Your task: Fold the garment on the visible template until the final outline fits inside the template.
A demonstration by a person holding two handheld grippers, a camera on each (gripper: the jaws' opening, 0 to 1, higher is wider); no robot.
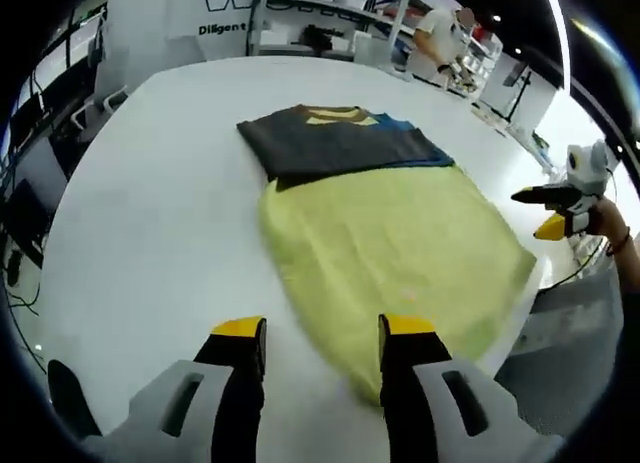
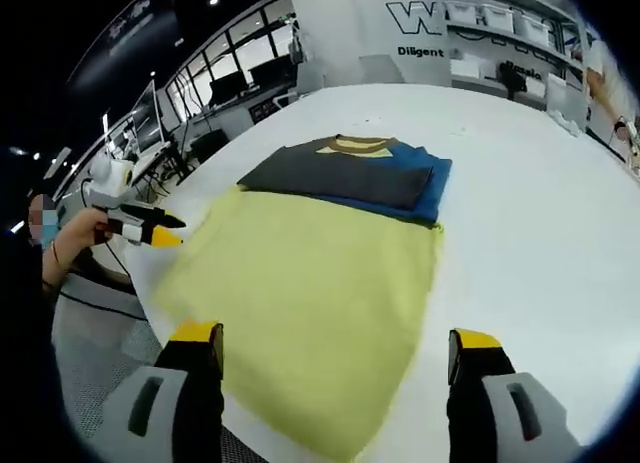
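A folded garment (image 1: pixel 340 138) (image 2: pixel 350 173), dark grey over blue with a yellow collar band, lies on the far end of a yellow-green template mat (image 1: pixel 395 253) (image 2: pixel 300 303) on the white table (image 1: pixel 150 213) (image 2: pixel 540 213). My left gripper (image 1: pixel 322 328) hovers open over the mat's near corner, with nothing between its yellow-tipped fingers. My right gripper (image 2: pixel 335 335) stands wide open above the mat's opposite end, also holding nothing. Each gripper appears in the other's view beyond the table edge, hand-held: the right gripper (image 1: pixel 540 211) and the left gripper (image 2: pixel 168 233).
The mat's corners reach the table edge (image 1: pixel 520 313) (image 2: pixel 150 283), and grey floor lies below. Bare white tabletop surrounds the garment on the other sides. Shelving (image 1: pixel 330 8) and a person (image 1: pixel 440 38) stand behind the table, and desks with monitors (image 2: pixel 220 93) off to the side.
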